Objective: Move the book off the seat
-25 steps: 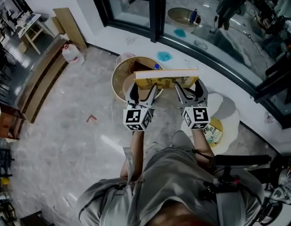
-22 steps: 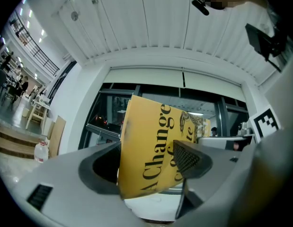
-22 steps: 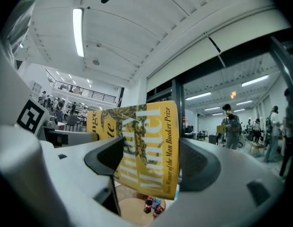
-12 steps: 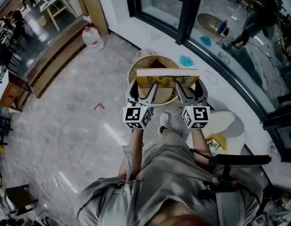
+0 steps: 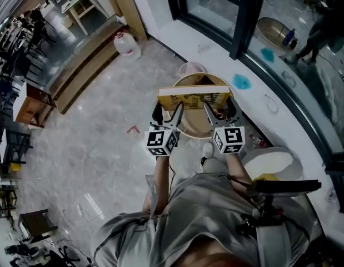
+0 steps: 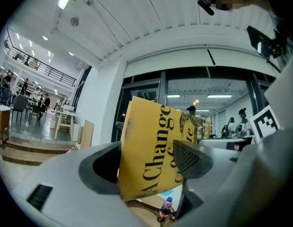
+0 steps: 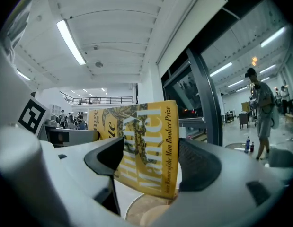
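Yellow book (image 5: pixel 194 98) is held in the air over the round wooden seat (image 5: pixel 188 132), clear of its rim. The left tool (image 5: pixel 167 110) and right tool (image 5: pixel 220 110) each clamp one end, sharing the weight so it cannot tip.

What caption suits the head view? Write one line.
Left gripper and right gripper together hold a yellow book above a round wooden object.

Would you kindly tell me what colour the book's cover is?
Yellow, with black lettering; the book shows best in the left gripper view.
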A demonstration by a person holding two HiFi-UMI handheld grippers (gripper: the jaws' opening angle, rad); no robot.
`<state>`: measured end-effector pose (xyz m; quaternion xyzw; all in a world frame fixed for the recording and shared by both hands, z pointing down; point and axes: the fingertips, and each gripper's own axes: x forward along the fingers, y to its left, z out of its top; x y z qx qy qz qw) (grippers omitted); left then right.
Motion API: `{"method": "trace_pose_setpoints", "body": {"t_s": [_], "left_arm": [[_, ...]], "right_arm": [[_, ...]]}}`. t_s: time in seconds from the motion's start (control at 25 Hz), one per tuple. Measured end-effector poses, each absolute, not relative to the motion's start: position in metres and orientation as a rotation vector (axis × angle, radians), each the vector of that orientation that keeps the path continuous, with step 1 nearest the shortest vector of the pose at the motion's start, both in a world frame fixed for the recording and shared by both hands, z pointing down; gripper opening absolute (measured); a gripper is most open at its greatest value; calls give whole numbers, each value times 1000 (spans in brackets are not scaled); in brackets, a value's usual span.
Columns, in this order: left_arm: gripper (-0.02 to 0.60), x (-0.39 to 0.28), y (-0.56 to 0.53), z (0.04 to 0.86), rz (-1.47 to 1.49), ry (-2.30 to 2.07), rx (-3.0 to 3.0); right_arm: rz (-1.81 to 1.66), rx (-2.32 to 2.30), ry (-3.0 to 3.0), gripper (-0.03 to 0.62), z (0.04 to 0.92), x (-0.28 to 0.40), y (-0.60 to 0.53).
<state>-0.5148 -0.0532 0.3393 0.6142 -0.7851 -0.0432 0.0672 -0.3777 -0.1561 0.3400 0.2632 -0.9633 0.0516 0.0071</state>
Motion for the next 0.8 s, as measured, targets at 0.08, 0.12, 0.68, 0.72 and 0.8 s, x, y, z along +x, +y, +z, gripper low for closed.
{"method": "trace_pose_setpoints", "body": {"t_s": [0.08, 0.12, 0.68, 0.72, 0.8], "left_arm": [[353, -521, -78, 345, -98, -2360, 1845], [351, -524, -90, 348, -80, -2357, 1843], [334, -574, -189, 389, 148, -2361, 1714], [334, -575, -192, 393, 153, -2357, 1708], [334, -579, -201, 398, 159, -2349, 1707]], "right_arm": [[184, 821, -3004, 344, 347, -385, -182], [195, 820, -3000, 344, 351, -389, -195], [396, 698, -2992, 344, 406, -447, -302], [400, 699, -2986, 344, 410, -448, -306], [412, 712, -2974, 344, 416, -451, -313]]}}
